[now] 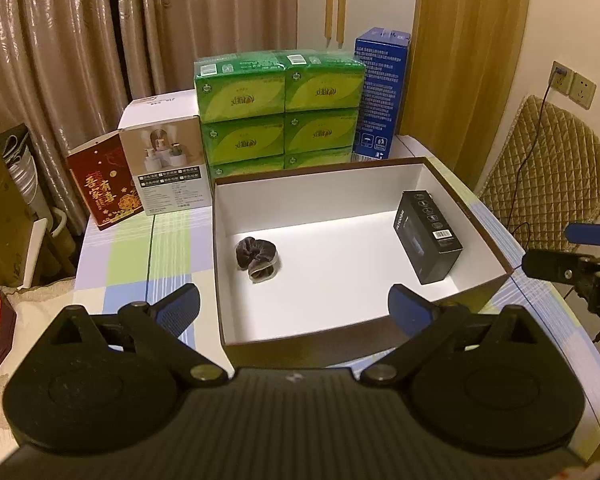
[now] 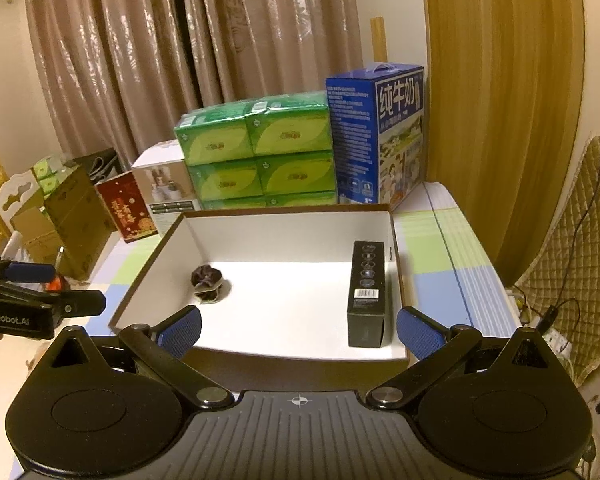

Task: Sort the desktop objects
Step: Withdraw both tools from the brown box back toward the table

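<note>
Open white-lined box (image 1: 380, 188), dark scrunchie (image 1: 258, 259) left, black carton (image 1: 428, 236) right

Warm, dim indoor light tints both views yellow. The white floor of the open cardboard box (image 1: 340, 256) glares brightest. The shiny beige curtains (image 2: 140, 60) catch streaky highlights. Fisheye distortion bends the edges, the corners go dark, and detail is soft.

- Open box (image 1: 476, 216), white inside with brown outer walls: centre of the left wrist view, lidless.
- Dark velvet scrunchie (image 1: 257, 259), crumpled: on the box floor, left of centre, apart from the walls.
- Black carton (image 1: 428, 236) with barcode label: lying flat along the box's right wall.
</note>
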